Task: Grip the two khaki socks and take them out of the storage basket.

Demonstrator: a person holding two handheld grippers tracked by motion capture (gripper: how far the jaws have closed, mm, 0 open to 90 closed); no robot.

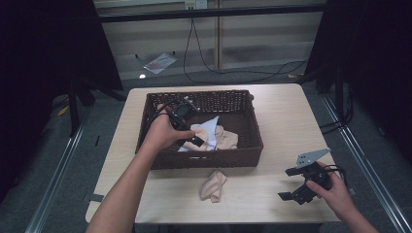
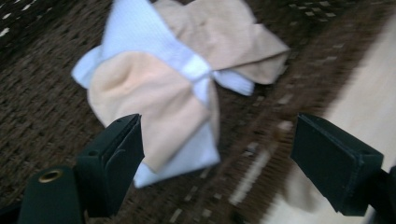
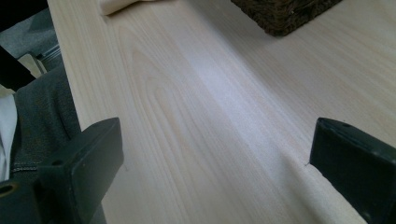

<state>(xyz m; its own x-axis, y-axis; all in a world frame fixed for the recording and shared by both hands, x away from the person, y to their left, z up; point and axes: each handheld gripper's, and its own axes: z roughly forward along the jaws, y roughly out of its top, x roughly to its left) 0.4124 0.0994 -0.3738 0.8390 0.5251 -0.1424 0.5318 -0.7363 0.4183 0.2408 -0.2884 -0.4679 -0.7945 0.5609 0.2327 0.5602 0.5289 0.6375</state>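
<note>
Nearest the person, the right gripper (image 1: 297, 190) rests low over the table (image 1: 272, 199) near its front right corner, jaws spread wide with only bare wood between them. It holds nothing and sits well apart from the work, so it cannot steady anything if the other hand runs into trouble.

A little further in, a peach cloth (image 1: 213, 186) lies crumpled on the table just in front of the basket (image 1: 243, 158), close to the front edge. A passing forearm or trailing cable could drag it off.

Further on, the left gripper (image 1: 192, 138) reaches down into the basket, jaws wide open above the pile of cloths (image 2: 159, 93), peach pieces tangled with a white one (image 2: 140, 37). Nothing is gripped yet. The main risk, as I judge it, is that the jaws close on overlapping layers and lift two or three cloths together. The pile also sits left of centre between the jaws, so a straight descent may catch just an edge that slips free. Pushing too deep could snag the woven floor or shift the basket.
</note>
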